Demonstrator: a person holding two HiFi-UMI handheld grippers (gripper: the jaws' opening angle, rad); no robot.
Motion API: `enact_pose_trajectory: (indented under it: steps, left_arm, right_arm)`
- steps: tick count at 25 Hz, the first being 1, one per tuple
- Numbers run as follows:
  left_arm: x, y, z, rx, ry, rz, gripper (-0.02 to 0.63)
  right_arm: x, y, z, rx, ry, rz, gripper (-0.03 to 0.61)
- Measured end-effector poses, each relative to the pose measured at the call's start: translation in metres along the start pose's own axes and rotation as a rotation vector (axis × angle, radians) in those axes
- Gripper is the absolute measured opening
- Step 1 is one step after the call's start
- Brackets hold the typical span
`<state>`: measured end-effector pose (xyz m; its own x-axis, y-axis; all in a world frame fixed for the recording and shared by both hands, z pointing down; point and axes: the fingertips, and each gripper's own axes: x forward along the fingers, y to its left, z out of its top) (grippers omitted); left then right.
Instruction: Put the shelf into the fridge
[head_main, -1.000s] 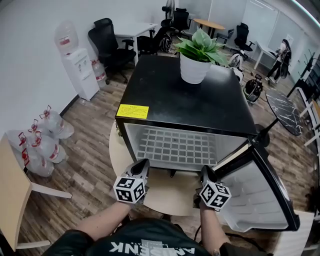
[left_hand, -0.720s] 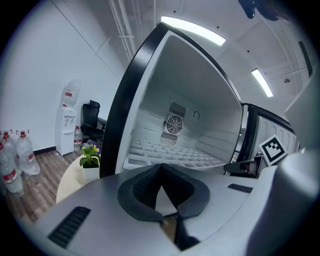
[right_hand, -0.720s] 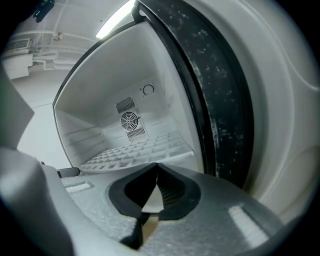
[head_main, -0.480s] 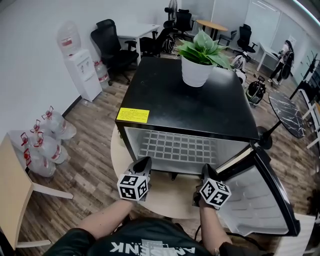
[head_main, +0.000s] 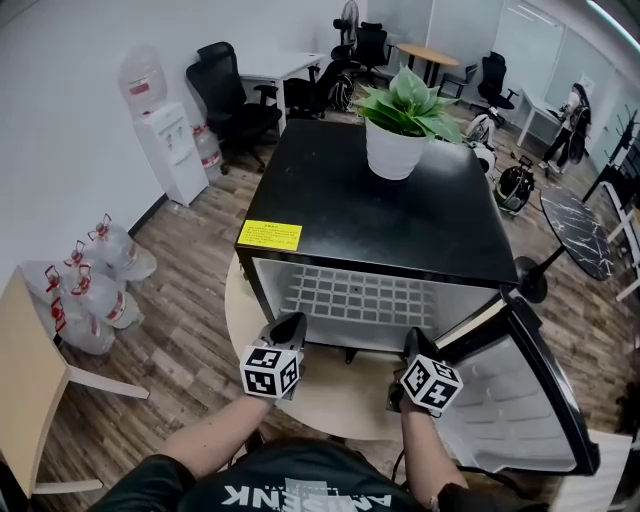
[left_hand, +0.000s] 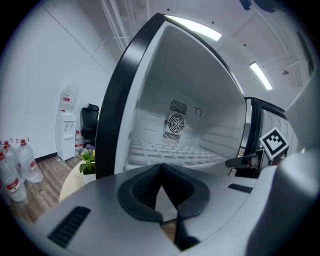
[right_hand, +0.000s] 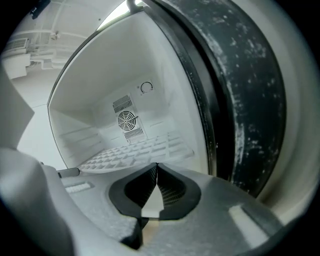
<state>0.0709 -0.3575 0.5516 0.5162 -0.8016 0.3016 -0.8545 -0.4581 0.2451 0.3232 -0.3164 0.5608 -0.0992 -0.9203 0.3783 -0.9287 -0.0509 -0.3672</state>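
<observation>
a black fridge (head_main: 380, 215) is seen standing on a round, pale counter (head_main: 345, 392), with its door (head_main: 520, 395) swung open to the right. the white grid shelf (head_main: 355, 298) is found inside the fridge, lying flat and level low in the white cabinet, its front edge near the opening. in both gripper views a round fan (left_hand: 175, 122) is shown on the back wall above the shelf.

the left tool (head_main: 290, 326) is held just in front of the left part of the opening, and the right tool (head_main: 413, 346) just in front of the right part, beside the hinged edge of the door. both are pointed into the cabinet and tilted slightly downward. in the left gripper view the jaws are seen pressed together at their tips, with nothing caught between them; the same is shown in the right gripper view, where the ribbed pads meet and no object is gripped. the shelf is seen just beyond both tips, and whether it is touched cannot be told.

a potted plant (head_main: 400, 125) in a white pot is set on top of the fridge, toward its back edge, and a yellow label (head_main: 269, 236) is stuck near the front left corner of the top. a water dispenser (head_main: 170, 150) is placed against the wall at the left, and water bottles (head_main: 95, 275) are gathered on the wooden floor (head_main: 190, 300) nearer the camera.
</observation>
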Motion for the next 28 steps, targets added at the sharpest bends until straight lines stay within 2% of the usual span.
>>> enact_pose_trajectory:
  steps: [5,11,15,20,25,28]
  left_arm:
    - [-0.01,-0.001,-0.002,0.008,0.008,-0.017,0.002]
    - [-0.046,-0.025,0.013,0.033,-0.035,-0.183,0.002]
    - [-0.079,-0.028,0.036,0.06,-0.07,-0.221,0.002]
    - [-0.125,-0.004,0.079,0.094,-0.155,-0.134,0.002]
    - [-0.155,0.017,0.11,0.045,-0.173,-0.121,0.002]
    - [-0.168,0.023,0.12,0.1,-0.177,-0.097,0.002]
  right_arm:
    - [-0.004,0.015,0.004,-0.02,-0.014,0.054,0.008]
    - [-0.024,0.041,0.012,-0.024,-0.036,0.092,0.008]
    - [-0.045,0.068,0.027,-0.034,-0.079,0.134,0.008]
    - [-0.078,0.117,0.053,-0.072,-0.155,0.199,0.008]
    - [-0.097,0.159,0.06,-0.138,-0.157,0.243,0.008]
    - [-0.102,0.173,0.06,-0.171,-0.154,0.243,0.008]
